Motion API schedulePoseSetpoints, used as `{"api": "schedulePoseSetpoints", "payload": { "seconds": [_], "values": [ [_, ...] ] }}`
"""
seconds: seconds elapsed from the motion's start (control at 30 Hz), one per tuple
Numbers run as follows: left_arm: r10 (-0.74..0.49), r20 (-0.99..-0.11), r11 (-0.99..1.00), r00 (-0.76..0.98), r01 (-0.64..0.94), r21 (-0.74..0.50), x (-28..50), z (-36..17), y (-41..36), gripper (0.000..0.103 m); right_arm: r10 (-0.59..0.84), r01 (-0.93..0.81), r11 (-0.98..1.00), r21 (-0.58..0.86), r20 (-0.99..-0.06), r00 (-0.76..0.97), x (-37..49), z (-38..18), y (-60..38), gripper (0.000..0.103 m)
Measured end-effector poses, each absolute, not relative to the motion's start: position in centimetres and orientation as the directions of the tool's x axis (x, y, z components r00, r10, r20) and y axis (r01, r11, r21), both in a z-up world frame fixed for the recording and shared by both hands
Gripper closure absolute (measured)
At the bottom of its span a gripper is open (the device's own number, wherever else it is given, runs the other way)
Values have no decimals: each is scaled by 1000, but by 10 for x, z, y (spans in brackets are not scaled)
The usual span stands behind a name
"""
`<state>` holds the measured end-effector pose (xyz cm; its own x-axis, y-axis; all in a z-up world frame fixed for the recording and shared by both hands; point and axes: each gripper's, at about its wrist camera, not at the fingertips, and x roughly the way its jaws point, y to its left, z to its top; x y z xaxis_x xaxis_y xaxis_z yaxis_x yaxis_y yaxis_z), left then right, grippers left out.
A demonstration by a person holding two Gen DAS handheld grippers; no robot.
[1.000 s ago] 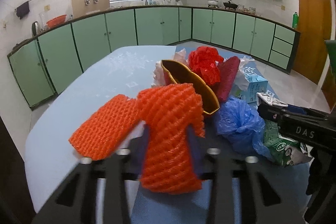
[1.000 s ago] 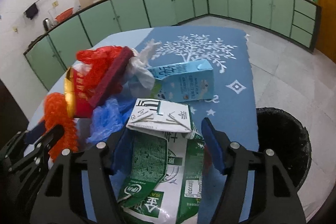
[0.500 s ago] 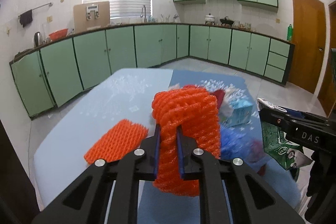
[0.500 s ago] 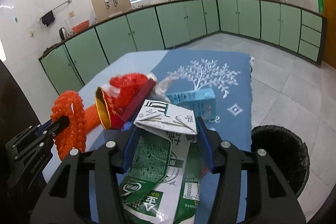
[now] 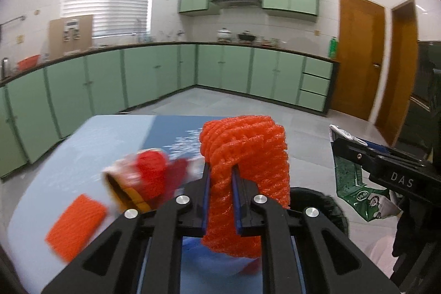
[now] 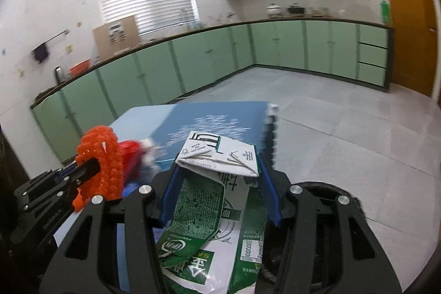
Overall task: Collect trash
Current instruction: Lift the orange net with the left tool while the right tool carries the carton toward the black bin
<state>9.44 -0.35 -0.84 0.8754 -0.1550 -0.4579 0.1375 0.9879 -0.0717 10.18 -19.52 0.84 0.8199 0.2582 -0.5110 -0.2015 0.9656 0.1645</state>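
Note:
My left gripper (image 5: 222, 172) is shut on an orange foam net (image 5: 248, 183) and holds it in the air over the table's right edge. It also shows in the right wrist view (image 6: 103, 164). My right gripper (image 6: 217, 172) is shut on a green and white milk carton (image 6: 217, 211), lifted off the table; the carton shows at the right of the left wrist view (image 5: 355, 183). A black trash bin (image 6: 330, 192) stands on the floor below both grippers, its rim partly hidden (image 5: 319, 203).
On the blue table (image 5: 82, 145) lie a second orange foam net (image 5: 75, 228), a red and yellow wrapper pile (image 5: 143, 178) and a blue bag (image 5: 217, 263). Green cabinets (image 5: 154, 73) line the far walls. Brown doors (image 5: 358, 57) stand at right.
Both grippers have lifted their trash off the table and swung right, toward the bin. The pile on the table has dropped lower and left in both views.

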Motion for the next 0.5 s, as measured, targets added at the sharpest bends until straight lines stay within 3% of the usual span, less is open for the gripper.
{"api": "schedulePoseSetpoints", "payload": {
  "seconds": [0.5],
  "values": [
    [-333,-534,937,777,336,-95,175,-54,-130,90,56,30,990,138,-578,814,152,-55,-318,52]
  ]
}}
